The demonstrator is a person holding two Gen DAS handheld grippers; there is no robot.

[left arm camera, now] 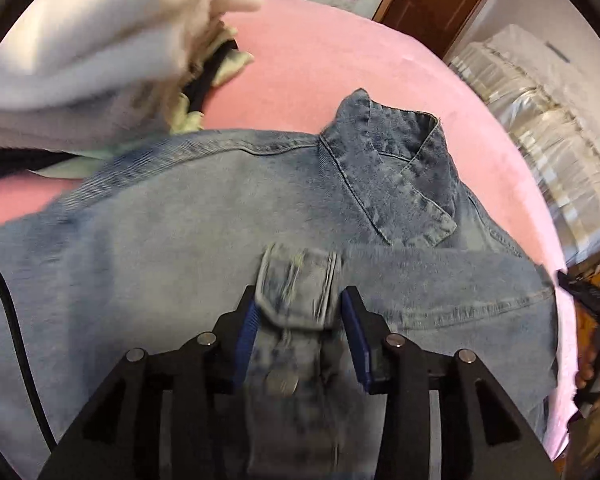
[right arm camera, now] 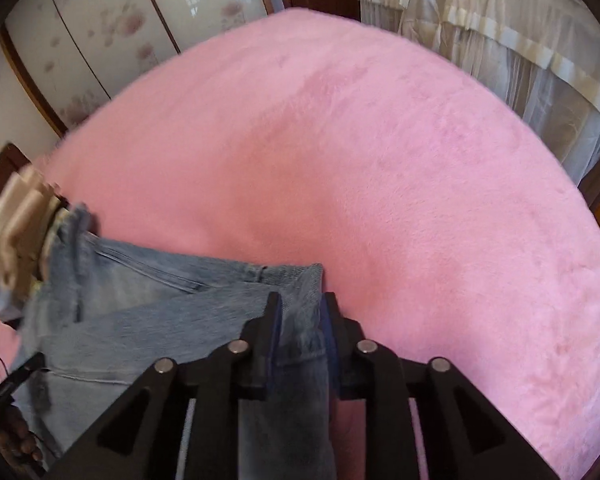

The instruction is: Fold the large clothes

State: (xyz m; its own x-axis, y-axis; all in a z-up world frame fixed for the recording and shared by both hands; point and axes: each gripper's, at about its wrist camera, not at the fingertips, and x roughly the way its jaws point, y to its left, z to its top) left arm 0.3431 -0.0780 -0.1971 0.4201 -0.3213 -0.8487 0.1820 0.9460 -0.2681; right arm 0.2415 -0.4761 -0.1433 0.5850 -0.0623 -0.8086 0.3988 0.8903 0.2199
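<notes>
On the fluffy pink blanket [right arm camera: 380, 160], a faded blue denim jacket [left arm camera: 179, 220] lies spread with its collar [left arm camera: 396, 168] up.

The left gripper [left arm camera: 300, 312] has a buttoned denim cuff between its blue pads [left arm camera: 247, 326], though whether they press it I cannot tell. The right gripper [right arm camera: 300, 312] is clamped on a fold of the jacket's edge. A heap of pale folded clothes [left arm camera: 79, 60] sits beside the jacket's shoulder.

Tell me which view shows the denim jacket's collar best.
The left wrist view: there the blue denim jacket's folded collar lies in full sight, flat against the pink plush cover. The right wrist view shows only a denim edge between the right claw's pads, and no collar.
</notes>
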